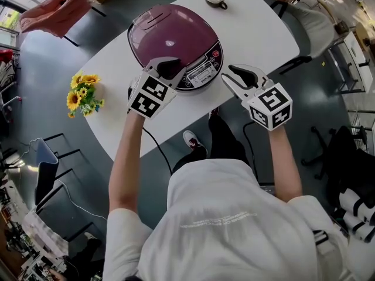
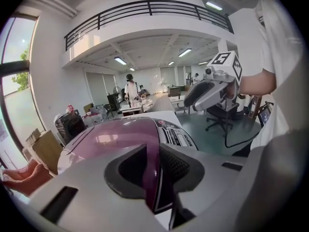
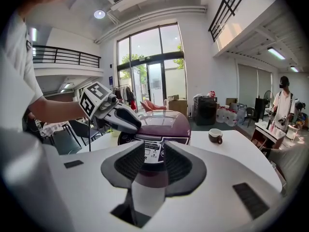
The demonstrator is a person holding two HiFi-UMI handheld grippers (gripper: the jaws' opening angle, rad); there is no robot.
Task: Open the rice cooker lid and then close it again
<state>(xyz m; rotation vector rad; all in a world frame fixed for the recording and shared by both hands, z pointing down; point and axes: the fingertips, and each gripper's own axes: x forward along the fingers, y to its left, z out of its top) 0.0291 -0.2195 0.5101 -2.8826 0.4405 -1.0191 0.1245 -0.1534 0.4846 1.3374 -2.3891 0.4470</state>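
While right tongs (image 1: pixel 227 74) hang released, left tongs (image 1: pixel 169 67) straddle the rice cooker lid (image 1: pixel 167 37), seemingly unclenched.

Head view: from above the person, looking steeply down onto the table (image 1: pixel 258 22) and the rice cooker (image 1: pixel 170 40).
Left gripper view: very close over the rice cooker's lid, facing the right gripper (image 2: pixel 190 98).
Right gripper view: farther back, facing the rice cooker's front and the left gripper (image 3: pixel 135 124).
Shared: the rice cooker, in all three views.
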